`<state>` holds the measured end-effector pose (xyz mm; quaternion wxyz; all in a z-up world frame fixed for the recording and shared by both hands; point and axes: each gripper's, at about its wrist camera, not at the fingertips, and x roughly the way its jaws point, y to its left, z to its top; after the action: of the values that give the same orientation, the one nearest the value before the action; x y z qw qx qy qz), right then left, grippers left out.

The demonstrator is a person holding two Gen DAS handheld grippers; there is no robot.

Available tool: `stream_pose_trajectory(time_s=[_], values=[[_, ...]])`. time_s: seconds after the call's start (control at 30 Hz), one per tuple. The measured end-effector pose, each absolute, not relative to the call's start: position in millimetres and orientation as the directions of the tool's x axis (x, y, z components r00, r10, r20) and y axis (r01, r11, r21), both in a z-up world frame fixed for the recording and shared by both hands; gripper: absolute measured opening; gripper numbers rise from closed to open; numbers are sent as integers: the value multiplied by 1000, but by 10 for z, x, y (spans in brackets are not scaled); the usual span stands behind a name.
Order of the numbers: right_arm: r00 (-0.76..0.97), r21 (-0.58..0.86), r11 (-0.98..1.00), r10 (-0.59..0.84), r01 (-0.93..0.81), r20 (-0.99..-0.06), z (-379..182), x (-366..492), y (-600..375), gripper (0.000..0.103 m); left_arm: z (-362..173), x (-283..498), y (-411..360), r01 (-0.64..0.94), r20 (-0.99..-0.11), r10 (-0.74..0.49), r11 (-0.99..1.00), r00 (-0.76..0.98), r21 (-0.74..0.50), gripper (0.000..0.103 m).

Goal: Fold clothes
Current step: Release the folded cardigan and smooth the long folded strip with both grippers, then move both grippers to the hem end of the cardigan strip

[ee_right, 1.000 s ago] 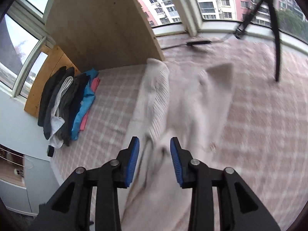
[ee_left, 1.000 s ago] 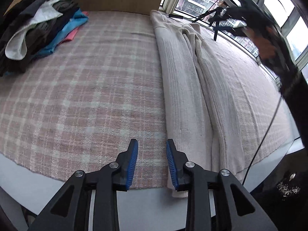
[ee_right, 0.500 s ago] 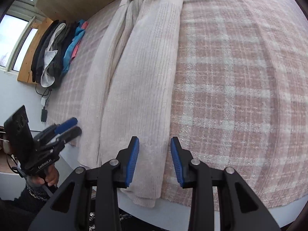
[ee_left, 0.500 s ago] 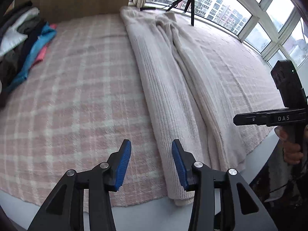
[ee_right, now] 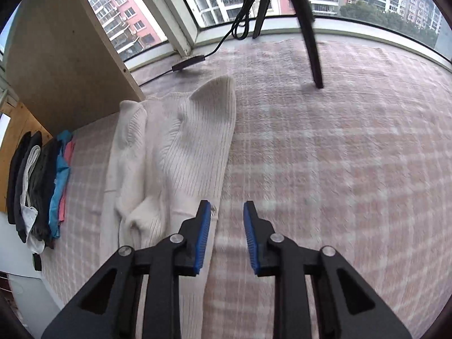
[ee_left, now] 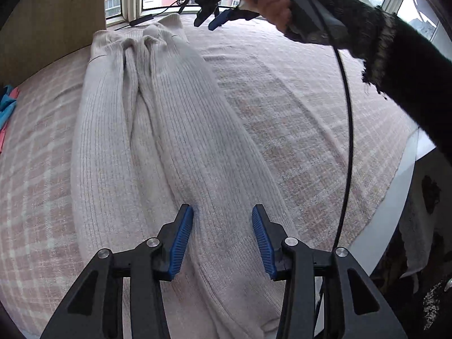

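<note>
A cream ribbed knit garment (ee_left: 175, 141) lies lengthwise on the pink plaid bed cover (ee_left: 296, 118), folded into a long narrow strip. My left gripper (ee_left: 223, 240) hangs open just above its near end, with the fingers astride the right-hand fold and not pressing on it. At the far end, a hand (ee_left: 274, 8) holds my right gripper (ee_left: 212, 21) above the cover beside the collar. In the right wrist view the right gripper (ee_right: 227, 228) sits at the right edge of the garment (ee_right: 192, 152). Its jaws are closing with only the cover between them.
A pile of dark, white, blue and pink clothes (ee_right: 36, 192) lies at the left of the bed. A tripod leg (ee_right: 310, 42) and a cable with a switch (ee_right: 189, 63) stand near the windows. A wooden panel (ee_right: 65, 65) is behind the garment. A black cable (ee_left: 346, 141) hangs across the cover.
My left gripper slid right from the plaid cover onto the garment's near end, and its jaws widened. My right gripper swung from the near edge to the far end, and its jaws narrowed.
</note>
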<state>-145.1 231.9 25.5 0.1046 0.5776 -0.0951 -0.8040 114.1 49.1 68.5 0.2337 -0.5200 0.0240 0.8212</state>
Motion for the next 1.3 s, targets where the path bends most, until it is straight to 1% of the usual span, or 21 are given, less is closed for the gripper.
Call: stream_pose_trajectory(time_s=[0.1,0.2,0.27,0.37,0.43,0.53,0.57,0.77,0.8,0.83,0.87,0.9,0.93,1.0,1.03,1.13,1.17,1.23,1.3], values=[[-261,241,-966,-259,98,-930,41,-1651,2156,20,683,1117,480,-385,-864,358,-898,-354,-214,44],[-227,269,-955,-292,126,-929,-17,-1722,2094,21,688,1113,479,-368,-863,351,-905,-362,-214,44],[-227,228,-962,-259,153,-939,-3,-1749,2038,22,668,1124,466,-356,-864,344,-910,-367,-211,45],[-223,151,-970,-192,191,-956,-9,-1779,1948,27,644,1128,452,-341,-867,340,-915,-364,-215,47],[-207,182,-965,-220,188,-953,12,-1769,1944,27,631,1134,428,-333,-866,344,-916,-363,-224,48],[-192,296,-946,-317,132,-929,64,-1787,2052,27,616,1121,469,-334,-868,334,-918,-368,-212,48],[-185,301,-944,-322,134,-929,65,-1793,2059,27,613,1124,474,-334,-868,331,-919,-371,-208,48],[-159,217,-957,-249,194,-955,-39,-1773,1938,27,596,1123,469,-341,-866,327,-919,-378,-198,49],[-169,196,-957,-234,216,-957,-35,-1754,1908,21,596,1132,478,-346,-866,326,-918,-380,-194,49],[-169,181,-953,-226,244,-960,-34,-1740,1876,13,596,1142,487,-352,-866,324,-917,-382,-188,50],[-166,155,-949,-206,273,-964,-21,-1735,1847,9,599,1146,501,-359,-867,321,-916,-382,-181,50],[-173,102,-947,-160,305,-972,10,-1734,1822,7,600,1150,509,-365,-867,319,-914,-382,-175,51],[-195,45,-943,-115,331,-974,56,-1738,1814,7,605,1162,503,-367,-867,320,-914,-383,-175,52],[-203,52,-933,-132,357,-970,118,-1753,1831,8,599,1159,505,-366,-865,322,-914,-386,-177,52],[-204,33,-934,-112,355,-972,105,-1759,1828,8,600,1162,509,-367,-865,320,-914,-387,-174,52],[-261,-106,-931,12,349,-965,102,-1696,1797,8,607,1163,504,-367,-867,322,-913,-381,-178,52],[-287,-119,-940,24,320,-958,157,-1647,1821,12,610,1162,485,-361,-865,331,-913,-377,-192,51],[-313,-20,-950,-83,313,-946,304,-1460,1848,12,638,1167,425,-341,-861,355,-911,-363,-232,49],[-288,89,-928,-202,360,-936,372,-1204,1813,12,724,1208,313,-306,-848,371,-915,-378,-263,47]])
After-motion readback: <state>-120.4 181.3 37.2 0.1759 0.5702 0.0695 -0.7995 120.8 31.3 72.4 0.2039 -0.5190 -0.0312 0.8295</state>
